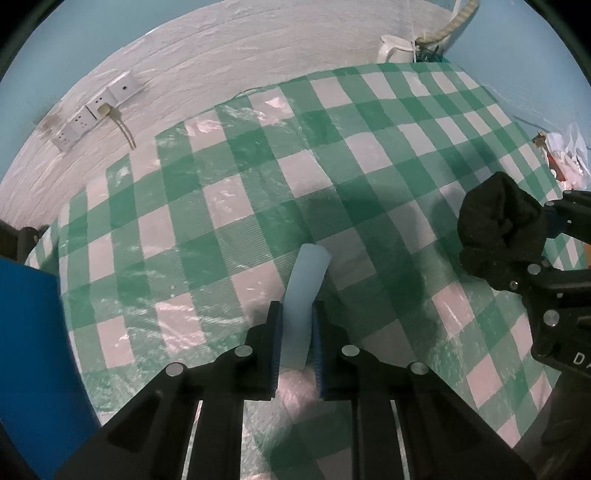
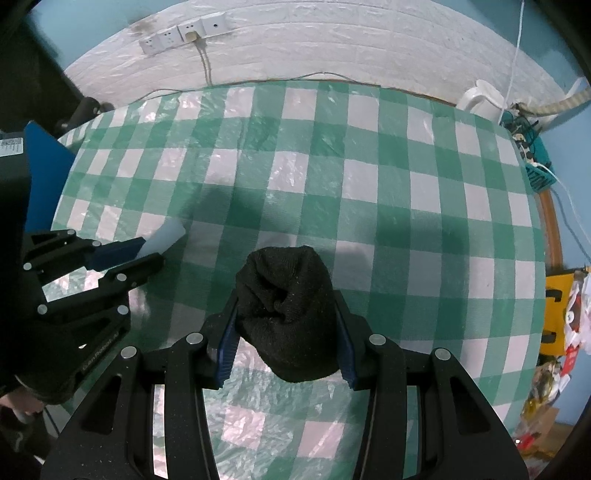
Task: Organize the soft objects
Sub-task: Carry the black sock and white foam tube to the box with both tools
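Note:
My left gripper (image 1: 297, 308) is shut on a pale blue soft tube (image 1: 304, 291), which sticks out forward past the fingertips above the green-and-white checked tablecloth (image 1: 229, 206). My right gripper (image 2: 287, 308) is shut on a rolled black sock (image 2: 286, 306) and holds it above the tablecloth (image 2: 369, 184). In the left wrist view the right gripper and the black sock (image 1: 498, 221) are at the right edge. In the right wrist view the left gripper (image 2: 155, 249) with the tube (image 2: 164, 236) is at the left.
A white pitcher (image 2: 480, 99) stands at the table's far right corner. A wall with sockets (image 2: 184, 33) runs behind the table. A blue board (image 1: 33, 350) stands at the left edge. Clutter and bags (image 2: 561, 321) lie off the table's right side.

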Demonstrator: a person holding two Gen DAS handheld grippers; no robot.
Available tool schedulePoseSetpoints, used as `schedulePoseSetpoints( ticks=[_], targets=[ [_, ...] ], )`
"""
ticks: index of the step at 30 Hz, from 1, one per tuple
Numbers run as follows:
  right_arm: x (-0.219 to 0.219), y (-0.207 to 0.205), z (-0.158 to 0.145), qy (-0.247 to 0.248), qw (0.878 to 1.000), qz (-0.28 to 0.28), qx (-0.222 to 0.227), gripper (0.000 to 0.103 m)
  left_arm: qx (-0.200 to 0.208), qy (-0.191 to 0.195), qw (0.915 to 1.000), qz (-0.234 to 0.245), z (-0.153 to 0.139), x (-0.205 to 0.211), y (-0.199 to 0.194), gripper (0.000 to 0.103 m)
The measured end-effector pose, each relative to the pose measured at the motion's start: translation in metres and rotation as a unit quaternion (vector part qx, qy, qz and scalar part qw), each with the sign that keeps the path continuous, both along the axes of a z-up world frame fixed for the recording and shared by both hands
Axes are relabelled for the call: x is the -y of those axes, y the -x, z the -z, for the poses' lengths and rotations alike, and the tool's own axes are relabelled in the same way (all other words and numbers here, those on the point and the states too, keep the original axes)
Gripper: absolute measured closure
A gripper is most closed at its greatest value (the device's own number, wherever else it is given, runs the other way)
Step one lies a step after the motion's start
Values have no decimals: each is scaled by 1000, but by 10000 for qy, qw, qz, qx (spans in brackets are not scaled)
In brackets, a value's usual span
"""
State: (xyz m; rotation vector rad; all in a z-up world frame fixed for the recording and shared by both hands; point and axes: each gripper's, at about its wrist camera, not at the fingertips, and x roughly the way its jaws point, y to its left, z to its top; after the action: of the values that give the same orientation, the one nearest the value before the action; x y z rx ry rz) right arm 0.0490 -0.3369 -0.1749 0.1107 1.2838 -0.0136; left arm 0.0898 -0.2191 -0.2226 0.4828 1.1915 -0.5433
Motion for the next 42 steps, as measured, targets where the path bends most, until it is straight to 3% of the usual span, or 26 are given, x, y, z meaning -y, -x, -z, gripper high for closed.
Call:
schedulePoseSetpoints(
  ticks=[28,42],
  targets=[
    [-52,27,-65,94,9968,-568,550,58,924,-14,9949,-399,-89,-52,37,89],
    [-98,30,-88,104,9912,-1086,749,58,1176,-32,9904,-723,-114,-99,52,89]
  ],
)
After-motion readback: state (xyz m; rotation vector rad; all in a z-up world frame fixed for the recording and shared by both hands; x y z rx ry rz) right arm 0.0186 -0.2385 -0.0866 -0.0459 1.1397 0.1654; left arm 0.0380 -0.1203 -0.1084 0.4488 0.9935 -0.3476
